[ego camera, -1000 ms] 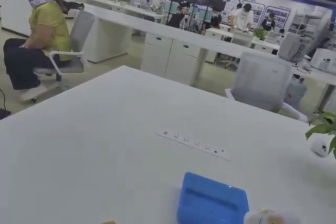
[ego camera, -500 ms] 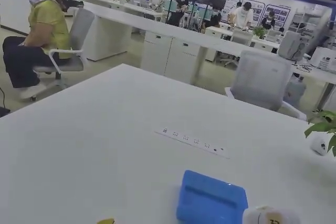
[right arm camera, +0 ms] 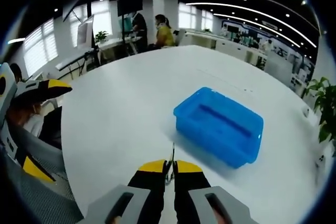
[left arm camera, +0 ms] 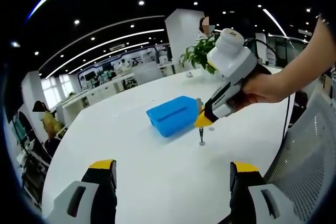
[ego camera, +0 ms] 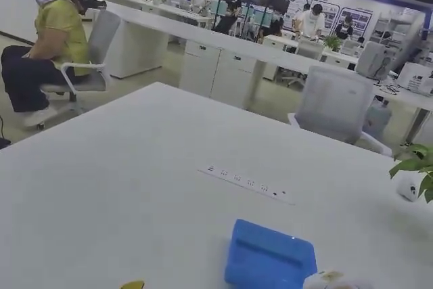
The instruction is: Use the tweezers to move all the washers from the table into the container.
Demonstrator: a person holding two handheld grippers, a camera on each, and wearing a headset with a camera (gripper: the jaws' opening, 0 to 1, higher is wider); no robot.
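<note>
R gripper (right arm camera: 169, 167) is clamping tight on the thin silver metal tweezers (right arm camera: 171, 156), tips sticking fwd along the jaws twd the blue rectangular plastic container (right arm camera: 218, 124). In left gripper view the tweezers' long axis is running near upright, tips down at the white table (left arm camera: 131, 150), just beside the container. L gripper (left arm camera: 173, 165) is hanging spread wide, carrying nothing. Washers: too small to tell. Prob. light, flat, slippery, so pinching across the rim looks safest.
</note>
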